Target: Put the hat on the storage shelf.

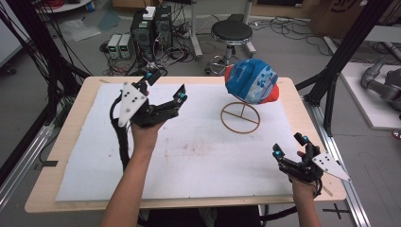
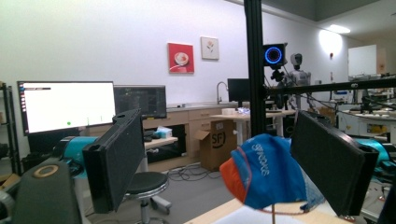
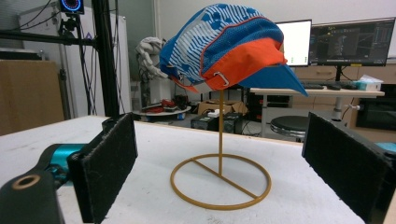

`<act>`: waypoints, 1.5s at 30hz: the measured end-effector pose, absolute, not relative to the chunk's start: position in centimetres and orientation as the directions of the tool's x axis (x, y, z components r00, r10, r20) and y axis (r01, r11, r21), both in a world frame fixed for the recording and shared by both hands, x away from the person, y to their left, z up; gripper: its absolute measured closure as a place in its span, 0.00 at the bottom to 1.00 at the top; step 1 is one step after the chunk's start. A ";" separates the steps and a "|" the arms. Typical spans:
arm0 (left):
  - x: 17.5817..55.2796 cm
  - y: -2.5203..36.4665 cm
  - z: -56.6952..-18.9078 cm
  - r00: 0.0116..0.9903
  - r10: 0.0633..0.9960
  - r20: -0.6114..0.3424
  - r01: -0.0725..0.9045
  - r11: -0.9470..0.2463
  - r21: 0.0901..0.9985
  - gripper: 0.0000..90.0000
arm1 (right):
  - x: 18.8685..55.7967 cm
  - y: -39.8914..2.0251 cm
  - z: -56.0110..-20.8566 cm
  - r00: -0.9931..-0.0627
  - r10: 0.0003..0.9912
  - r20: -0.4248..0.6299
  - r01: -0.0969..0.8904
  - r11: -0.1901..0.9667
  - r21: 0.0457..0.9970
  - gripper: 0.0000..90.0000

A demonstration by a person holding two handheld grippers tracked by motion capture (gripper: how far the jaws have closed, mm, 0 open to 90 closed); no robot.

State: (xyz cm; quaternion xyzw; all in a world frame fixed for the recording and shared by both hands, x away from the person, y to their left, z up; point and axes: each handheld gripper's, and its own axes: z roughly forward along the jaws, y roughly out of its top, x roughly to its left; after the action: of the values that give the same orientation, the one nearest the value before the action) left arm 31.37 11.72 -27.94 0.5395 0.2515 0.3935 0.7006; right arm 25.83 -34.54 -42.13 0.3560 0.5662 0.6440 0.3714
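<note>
One blue, white and orange cap (image 1: 251, 81) sits on top of one gold wire stand (image 1: 240, 117), whose ring base rests on the white mat (image 1: 189, 151) covering the tabletop (image 1: 71, 123).

The left claw (image 1: 166, 88) is held up over the far left part of the mat, jaws spread wide with nothing between them. The cap lies to its right, well apart and about level with it. In the left gripper view the cap (image 2: 266, 172) shows between the two black jaws but farther off, nearer the right-hand jaw, touching neither.

The right claw (image 1: 289, 144) hovers near the right edge of the tabletop, also wide open and empty. The stand and cap are ahead of it and to its left, well apart. In the right gripper view the cap (image 3: 224, 46) is above and between the jaws, and the stand (image 3: 220, 182) is centred in the gap beyond them.

Counted: one cap, one stand, two claws, one mat.
</note>
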 end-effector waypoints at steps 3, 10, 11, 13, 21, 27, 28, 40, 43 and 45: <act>30.6 13.5 -28.5 0.547 0.835 0.060 -0.273 0.109 0.956 0.20 | 25.9 -34.5 -42.2 -0.465 0.885 0.030 -0.078 -0.075 0.994 0.11; 28.1 18.2 -30.3 0.474 0.879 0.046 -0.249 0.083 0.965 0.20 | 25.7 -35.0 -42.2 -0.446 0.894 0.032 -0.074 -0.072 0.995 0.11; 27.8 18.7 -30.5 0.467 0.883 0.048 -0.249 0.079 0.965 0.20 | 25.6 -35.0 -42.2 -0.443 0.896 0.035 -0.072 -0.074 0.995 0.11; 27.1 19.9 -31.1 0.443 0.895 0.048 -0.243 0.068 0.968 0.20 | 25.6 -35.2 -42.2 -0.440 0.897 0.038 -0.073 -0.078 0.994 0.11; 25.1 23.4 -33.0 0.388 0.920 0.058 -0.235 0.039 0.971 0.19 | 25.6 -35.5 -42.2 -0.419 0.907 0.046 -0.078 -0.086 0.993 0.11; 24.1 24.9 -35.1 0.362 0.931 0.045 -0.203 0.032 0.979 0.18 | 25.9 -35.5 -42.2 -0.417 0.907 0.052 -0.079 -0.093 0.993 0.11; 24.0 25.1 -35.5 0.355 0.934 0.043 -0.197 0.030 0.980 0.18 | 25.9 -35.5 -42.2 -0.417 0.907 0.054 -0.080 -0.096 0.992 0.11; 23.7 26.2 -37.5 0.333 0.942 0.039 -0.162 0.017 0.987 0.16 | 26.7 -35.5 -42.3 -0.413 0.908 0.071 -0.080 -0.114 0.990 0.11; 23.6 26.6 -37.7 0.321 0.947 0.027 -0.158 0.025 0.987 0.16 | 26.7 -35.6 -42.3 -0.412 0.908 0.077 -0.082 -0.121 0.989 0.11; 23.5 26.8 -37.7 0.313 0.949 0.027 -0.159 0.025 0.987 0.16 | 26.7 -35.7 -42.3 -0.409 0.909 0.078 -0.086 -0.123 0.989 0.11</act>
State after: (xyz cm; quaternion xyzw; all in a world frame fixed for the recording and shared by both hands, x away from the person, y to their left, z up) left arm 23.55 26.84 -37.74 0.5316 0.3717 0.4529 0.6117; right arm 26.71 -35.72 -42.32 0.3827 0.5379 0.6443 0.3861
